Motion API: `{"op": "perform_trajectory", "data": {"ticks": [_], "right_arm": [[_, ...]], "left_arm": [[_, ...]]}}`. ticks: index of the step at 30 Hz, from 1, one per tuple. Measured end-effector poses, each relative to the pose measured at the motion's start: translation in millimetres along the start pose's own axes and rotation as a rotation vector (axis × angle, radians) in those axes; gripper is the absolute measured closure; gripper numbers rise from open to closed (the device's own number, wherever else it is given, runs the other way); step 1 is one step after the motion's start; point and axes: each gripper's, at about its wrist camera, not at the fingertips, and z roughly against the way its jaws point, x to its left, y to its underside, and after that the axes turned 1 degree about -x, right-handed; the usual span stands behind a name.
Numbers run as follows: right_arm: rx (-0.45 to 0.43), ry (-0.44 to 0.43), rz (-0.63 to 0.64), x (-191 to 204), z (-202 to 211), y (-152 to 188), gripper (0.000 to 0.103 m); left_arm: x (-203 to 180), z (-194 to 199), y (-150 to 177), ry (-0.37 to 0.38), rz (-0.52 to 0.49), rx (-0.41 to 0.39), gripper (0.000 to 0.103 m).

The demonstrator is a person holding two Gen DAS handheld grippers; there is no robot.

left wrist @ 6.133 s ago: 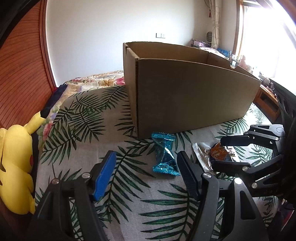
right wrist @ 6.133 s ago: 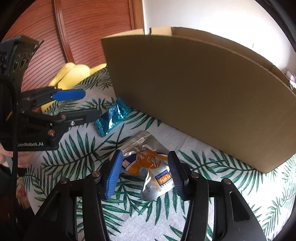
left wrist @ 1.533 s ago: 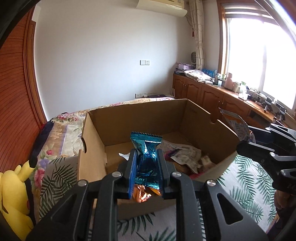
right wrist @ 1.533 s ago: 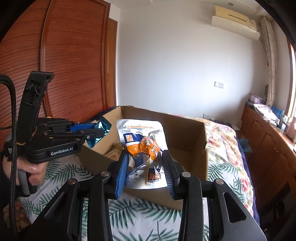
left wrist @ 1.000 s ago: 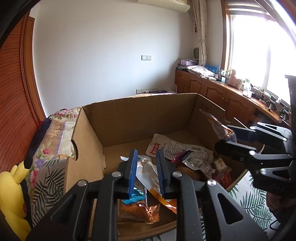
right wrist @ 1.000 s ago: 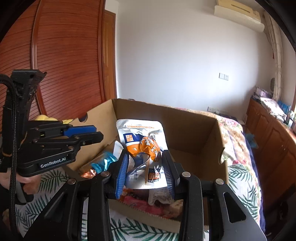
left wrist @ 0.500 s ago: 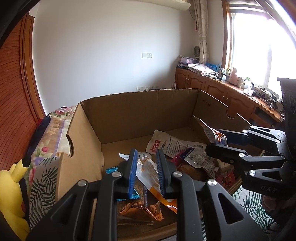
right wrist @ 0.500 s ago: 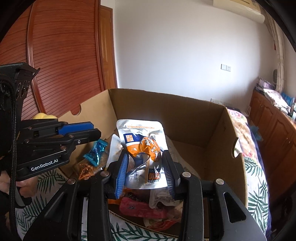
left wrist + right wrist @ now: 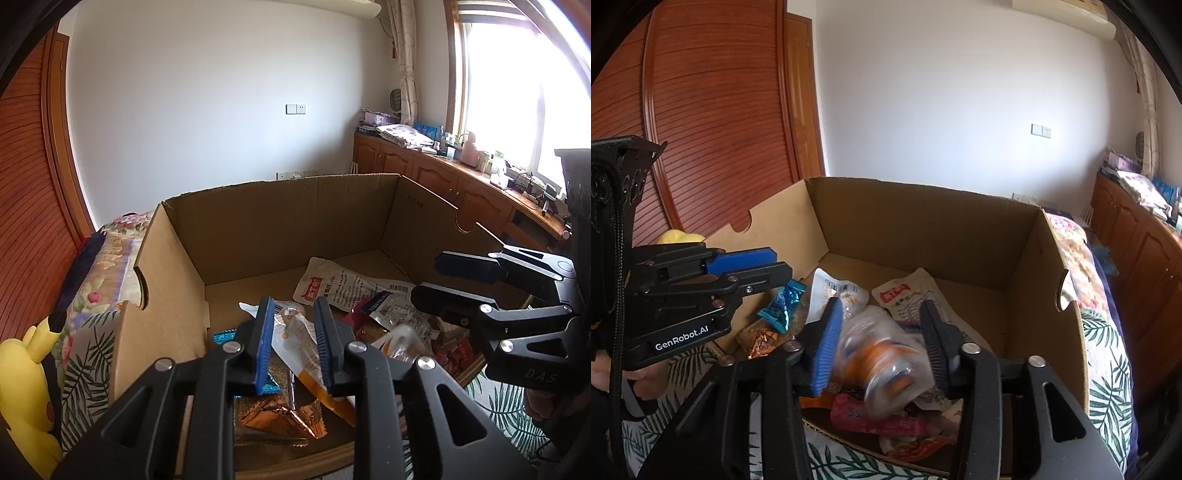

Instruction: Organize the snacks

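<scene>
While the right gripper (image 9: 879,343) opens its jaws over the cardboard box (image 9: 923,229) and the blurred orange pouch (image 9: 882,354) drops between them, it should hold until the pouch lands, the left gripper (image 9: 293,347) staying narrow and empty above the snacks.

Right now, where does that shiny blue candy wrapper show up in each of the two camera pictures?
Left wrist view: blue candy wrapper low and left of centre, mostly hidden behind the left tongs.
Right wrist view: left of centre, in the box's near-left corner.
Shared landmark: the cardboard box.
</scene>
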Motion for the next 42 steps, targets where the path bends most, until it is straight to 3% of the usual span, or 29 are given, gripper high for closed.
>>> {"op": "perform_trajectory", "data": {"ticks": [9,13,14,18,22,25,28,31,34,42], "right_arm": [[-0.033,0.011,-0.028,7,31,4,0.055],[-0.044,0.021,-0.038,13,52,14,0.053],[-0.045,0.025,-0.040,15,55,15,0.051],[-0.062,0.056,-0.044,22,72,26,0.045],[-0.077,0.083,-0.062,24,84,35,0.028],[-0.091,0.108,-0.081,24,93,39,0.016],[-0.107,0.125,-0.105,21,102,43,0.010],[-0.114,0.149,-0.121,20,110,47,0.001],[-0.118,0.180,-0.123,22,119,51,0.000],[-0.124,0.215,-0.116,33,136,63,0.000]], "left_arm": [[-9,35,5,-0.010,0.000,-0.025,0.080],[-17,59,11,-0.022,-0.012,-0.046,0.066],[-20,62,11,-0.027,-0.014,-0.046,0.059],[-29,78,16,-0.050,-0.015,-0.060,0.053],[-35,89,24,-0.076,-0.019,-0.057,0.046],[-38,98,30,-0.090,-0.015,-0.070,0.033],[-38,106,36,-0.103,-0.003,-0.075,0.030],[-38,112,41,-0.109,0.015,-0.074,0.018],[-38,119,47,-0.129,0.028,-0.079,0.009],[-39,140,64,-0.153,0.061,-0.097,0.008]]}}
